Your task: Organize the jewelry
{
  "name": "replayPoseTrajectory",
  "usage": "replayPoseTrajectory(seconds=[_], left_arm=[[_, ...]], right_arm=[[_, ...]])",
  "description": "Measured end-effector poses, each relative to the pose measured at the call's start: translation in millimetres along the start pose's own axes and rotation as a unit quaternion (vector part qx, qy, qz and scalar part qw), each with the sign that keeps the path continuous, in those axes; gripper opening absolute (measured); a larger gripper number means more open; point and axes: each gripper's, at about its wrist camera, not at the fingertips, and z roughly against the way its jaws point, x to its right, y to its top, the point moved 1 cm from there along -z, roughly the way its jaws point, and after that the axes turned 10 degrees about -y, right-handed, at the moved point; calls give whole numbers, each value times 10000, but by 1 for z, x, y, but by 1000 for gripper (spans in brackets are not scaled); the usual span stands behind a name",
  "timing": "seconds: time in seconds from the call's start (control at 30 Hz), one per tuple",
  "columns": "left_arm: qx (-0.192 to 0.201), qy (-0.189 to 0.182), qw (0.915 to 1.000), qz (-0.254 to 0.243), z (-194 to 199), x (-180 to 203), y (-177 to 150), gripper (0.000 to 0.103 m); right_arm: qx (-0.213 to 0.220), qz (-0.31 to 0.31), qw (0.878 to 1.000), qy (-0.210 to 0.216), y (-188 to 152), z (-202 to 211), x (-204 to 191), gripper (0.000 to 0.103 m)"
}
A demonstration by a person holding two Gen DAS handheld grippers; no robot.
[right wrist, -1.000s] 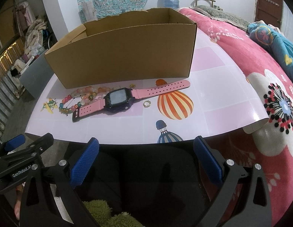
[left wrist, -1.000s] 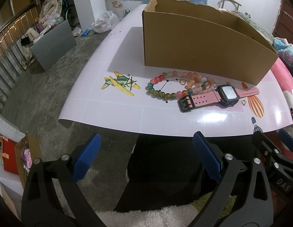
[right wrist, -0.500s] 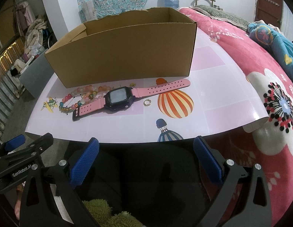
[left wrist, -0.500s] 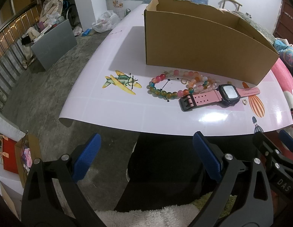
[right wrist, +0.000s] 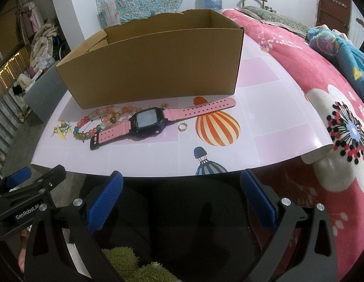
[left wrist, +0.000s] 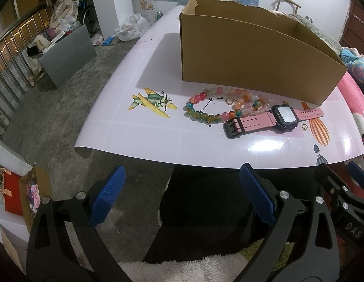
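moved: not much, our left tongs (left wrist: 182, 196) crept a bit closer to the table (left wrist: 158, 138) since a second ago, jewelry hasn't budged
left tongs: wide open, holding nothing, hanging short of the table's near edge
right tongs (right wrist: 182, 195): same deal, spread wide and empty, just beside the left pair
watch (right wrist: 146, 122): pink strap, lying flat straight ahead of our right tongs
bracelets (left wrist: 219, 107): beaded, ahead of the left tongs, touching the watch strap
ring (right wrist: 182, 127): small, just right of the watch
box (right wrist: 153, 68): open cardboard, right behind all of it
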Motion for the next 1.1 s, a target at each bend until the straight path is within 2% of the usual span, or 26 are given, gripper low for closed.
replayPoseTrajectory(seconds=[0.33,0.63,0.9,1.1], left_arm=[[12,25,10000,-3,1,0,0,94],[-92,-88,9998,-164,-6,1,4,94],[-112,-370,9981,-472,-13,7,14,94],[193,-916,9946,-452,-8,4,22,94]], right_arm=[[4,0,10000,-6,0,0,0,98],[173,119,9995,-230,5,-1,4,98],[593,204,9974,-358,19,14,9,97],[895,33,9955,-321,27,27,17,97]])
